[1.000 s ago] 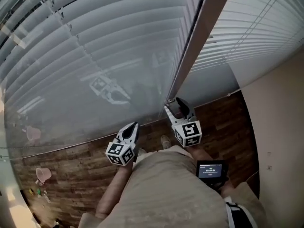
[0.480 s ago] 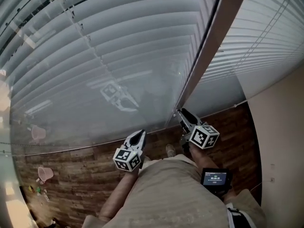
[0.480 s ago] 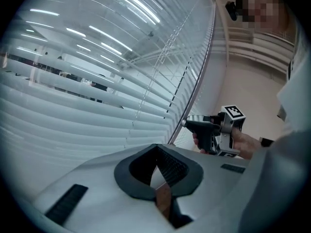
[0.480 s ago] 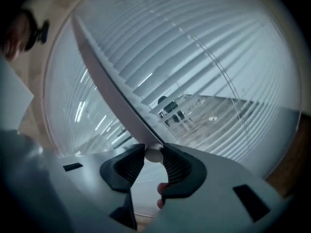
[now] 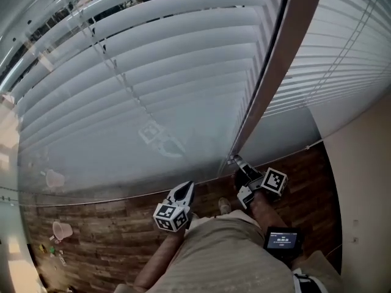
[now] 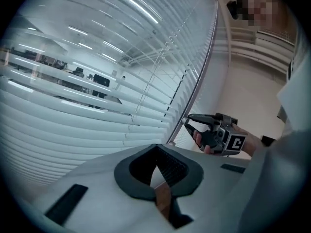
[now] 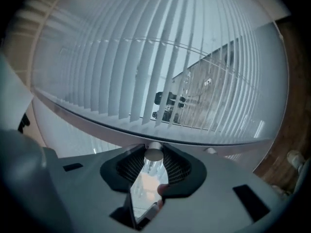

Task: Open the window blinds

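Right gripper (image 5: 237, 163), lower right: jaws just clamped on round white-tipped blind wand (image 7: 154, 154); best twisted evenly, no slip. Left gripper (image 5: 186, 190): jaws together, empty.

two hand-held grippers (image 5: 185, 190) (image 5: 236, 161), two blinds (image 5: 153, 60) (image 5: 333, 54)

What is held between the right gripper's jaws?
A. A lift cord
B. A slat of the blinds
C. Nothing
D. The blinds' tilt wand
D: in the right gripper view the right gripper, whose jaws have just been closing, has its pads pressed on the round end of the tilt wand, in front of the slats.
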Demonstrator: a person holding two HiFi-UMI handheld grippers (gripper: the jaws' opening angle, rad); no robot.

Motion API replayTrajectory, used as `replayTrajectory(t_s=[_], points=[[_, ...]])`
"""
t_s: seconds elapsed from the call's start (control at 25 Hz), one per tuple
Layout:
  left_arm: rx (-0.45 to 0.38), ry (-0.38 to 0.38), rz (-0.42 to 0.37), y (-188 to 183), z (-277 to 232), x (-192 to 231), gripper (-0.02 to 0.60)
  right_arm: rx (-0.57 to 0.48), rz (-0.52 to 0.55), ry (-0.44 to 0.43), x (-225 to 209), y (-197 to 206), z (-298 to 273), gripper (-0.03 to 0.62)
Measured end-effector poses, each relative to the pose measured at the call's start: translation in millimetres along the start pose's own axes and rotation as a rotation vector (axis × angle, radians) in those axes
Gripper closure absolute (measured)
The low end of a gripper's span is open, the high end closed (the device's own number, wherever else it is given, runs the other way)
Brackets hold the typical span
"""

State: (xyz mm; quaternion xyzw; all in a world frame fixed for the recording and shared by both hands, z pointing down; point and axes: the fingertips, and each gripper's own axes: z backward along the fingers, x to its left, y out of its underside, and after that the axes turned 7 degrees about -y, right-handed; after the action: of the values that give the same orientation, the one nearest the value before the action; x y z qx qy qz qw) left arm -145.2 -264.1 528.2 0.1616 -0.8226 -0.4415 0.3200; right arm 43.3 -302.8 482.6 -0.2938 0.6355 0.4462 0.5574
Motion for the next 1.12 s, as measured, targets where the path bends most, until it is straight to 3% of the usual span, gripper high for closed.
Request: replayTrajectory(t_s=[0.16, 0.4, 0.6, 0.68, 0.72, 0.8, 0.88, 0.96, 1.12], points=[[0.007, -0.008, 0.010, 8.5, 3.2, 5.8, 0.566, -0.025, -0.186, -0.051, -6.7, 9.7, -1.0, 0.468], [0.019, -0.017, 0.016, 20.1, -12.3, 3.4, 0.566, -0.074, -0.553, -0.146, -29.2, 9.0, 0.1, 0.468], [0.017, -0.009, 0.009, 17.7, -12.3, -4.2, 0.566, -0.075, -0.628, -0.161, -29.0, 16.6, 0.9, 0.468], [0.008, -0.010, 0.006, 13.6, -13.9, -9.1, 0.566, -0.065, -0.602, -0.156, -30.5, 15.6, 3.6, 0.468], [0.000, -0.012, 0.004, 10.1, -15.9, -11.1, 0.566, -0.053, -0.546, -0.147, -31.0, 12.6, 4.4, 0.468], [-0.021, -0.021, 0.005, 3.7, -22.7, -11.6, 0.566, -0.009, -0.334, -0.118, -33.3, 2.5, 4.4, 0.468], [-0.037, -0.031, 0.013, 1.5, -28.2, -8.6, 0.566, 0.047, -0.037, -0.117, -26.5, -7.8, 3.2, 0.449], [-0.056, -0.040, 0.016, -3.3, -33.0, -5.8, 0.566, 0.089, 0.226, -0.128, -9.3, -14.2, -0.1, 0.384], [-0.093, -0.055, 0.009, -9.1, -63.2, -11.5, 0.566, 0.195, 0.780, 0.004, -10.8, -26.5, 3.9, 0.379]])
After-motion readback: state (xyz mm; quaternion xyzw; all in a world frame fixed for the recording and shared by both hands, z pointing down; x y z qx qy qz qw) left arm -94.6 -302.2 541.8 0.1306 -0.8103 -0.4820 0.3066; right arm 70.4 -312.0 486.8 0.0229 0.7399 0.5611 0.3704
